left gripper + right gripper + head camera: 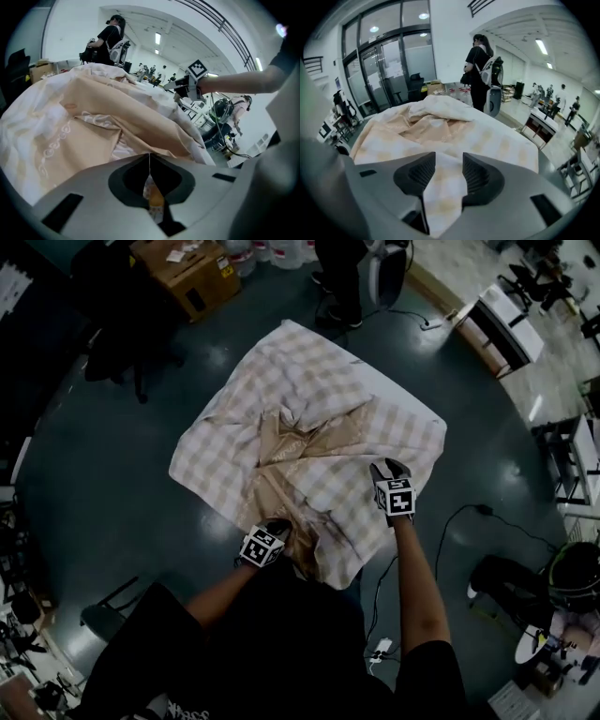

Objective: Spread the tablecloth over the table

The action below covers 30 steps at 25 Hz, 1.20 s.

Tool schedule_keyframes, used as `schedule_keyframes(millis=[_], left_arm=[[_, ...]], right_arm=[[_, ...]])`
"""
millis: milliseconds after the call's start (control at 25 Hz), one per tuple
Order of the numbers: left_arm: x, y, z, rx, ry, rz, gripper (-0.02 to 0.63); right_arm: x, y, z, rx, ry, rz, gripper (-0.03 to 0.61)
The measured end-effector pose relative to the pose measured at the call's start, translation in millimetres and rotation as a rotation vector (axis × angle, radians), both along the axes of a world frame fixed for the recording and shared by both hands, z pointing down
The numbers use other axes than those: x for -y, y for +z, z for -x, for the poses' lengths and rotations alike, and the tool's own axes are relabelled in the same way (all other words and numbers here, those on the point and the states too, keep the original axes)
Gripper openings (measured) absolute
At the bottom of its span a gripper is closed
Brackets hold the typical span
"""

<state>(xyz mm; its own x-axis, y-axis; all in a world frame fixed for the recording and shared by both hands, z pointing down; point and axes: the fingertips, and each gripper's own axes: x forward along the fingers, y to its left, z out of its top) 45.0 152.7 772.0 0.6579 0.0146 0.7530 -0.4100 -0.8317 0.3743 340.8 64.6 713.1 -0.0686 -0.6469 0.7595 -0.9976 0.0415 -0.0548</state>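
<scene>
Mid-spread: my left claw (150,159) pinches the tablecloth (314,418) at its near edge, my right claw (449,171) gapes empty above it; next, I judge, it needs a grip to pull the bunched middle flat.

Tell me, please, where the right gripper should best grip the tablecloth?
Probably the near hem, from the near side: the tablecloth bunches mid-table, the left gripper pinches that hem, and it hangs free beside the open right gripper.

The beige-and-white checked tablecloth (394,432) drapes the table, bunched at its middle with tan underside folded up.
</scene>
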Motion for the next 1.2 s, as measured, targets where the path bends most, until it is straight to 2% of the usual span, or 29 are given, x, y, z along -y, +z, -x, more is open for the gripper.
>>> schedule_keyframes(millis=[160,320,360,440,520,560,640,720,800,880,960,1040,1160,1200], left_arm=[[-12.0,1.7,-3.0,0.023,-0.191,-0.003,0.020],[-18.7,1.0,-8.4,0.032,-0.388,-0.035,0.020],[-16.7,2.5,-9.1,0.031,-0.432,-0.038,0.020],[-18.7,7.4,-9.7,0.039,-0.495,-0.029,0.020],[-27.9,14.9,-8.9,0.065,-0.505,-0.019,0.020],[-32.9,17.7,-7.9,0.079,-0.497,-0.018,0.020],[-40.2,18.0,-6.0,0.088,-0.489,-0.018,0.020],[-42.4,11.5,-5.9,0.067,-0.496,-0.023,0.020],[-41.5,-0.7,-8.8,0.025,-0.505,-0.039,0.020],[-41.6,-17.5,-18.6,-0.034,-0.520,-0.049,0.020],[-42.5,-35.1,-37.5,-0.102,-0.544,-0.046,0.020],[-45.7,-47.1,-60.6,-0.158,-0.557,-0.032,0.021],[-59.4,-43.1,-90.8,-0.186,-0.523,0.019,0.021],[-65.3,-38.0,-98.0,-0.182,-0.502,0.036,0.021]], right_arm=[[43.3,35.1,-26.4,-0.058,-0.158,0.117,0.184],[47.9,68.6,-24.0,-0.109,-0.425,0.225,0.183],[48.2,71.7,-19.5,-0.118,-0.493,0.231,0.161],[42.8,76.1,-15.8,-0.162,-0.600,0.241,0.040],[31.0,79.0,-27.9,-0.222,-0.624,0.258,0.016],[25.0,77.5,-40.0,-0.223,-0.592,0.258,0.015],[14.8,67.8,-68.3,-0.163,-0.492,0.232,0.015],[11.6,56.9,-84.6,-0.095,-0.464,0.183,0.015],[14.6,51.8,-79.9,-0.049,-0.509,0.159,0.036],[19.6,49.4,-62.5,-0.007,-0.563,0.145,0.187],[22.5,46.7,-38.1,0.009,-0.649,0.123,0.187],[17.7,51.9,-11.9,-0.025,-0.767,0.133,0.195],[5.4,80.4,7.3,-0.196,-0.920,0.226,0.185],[3.0,88.0,7.9,-0.247,-0.949,0.253,0.081]])
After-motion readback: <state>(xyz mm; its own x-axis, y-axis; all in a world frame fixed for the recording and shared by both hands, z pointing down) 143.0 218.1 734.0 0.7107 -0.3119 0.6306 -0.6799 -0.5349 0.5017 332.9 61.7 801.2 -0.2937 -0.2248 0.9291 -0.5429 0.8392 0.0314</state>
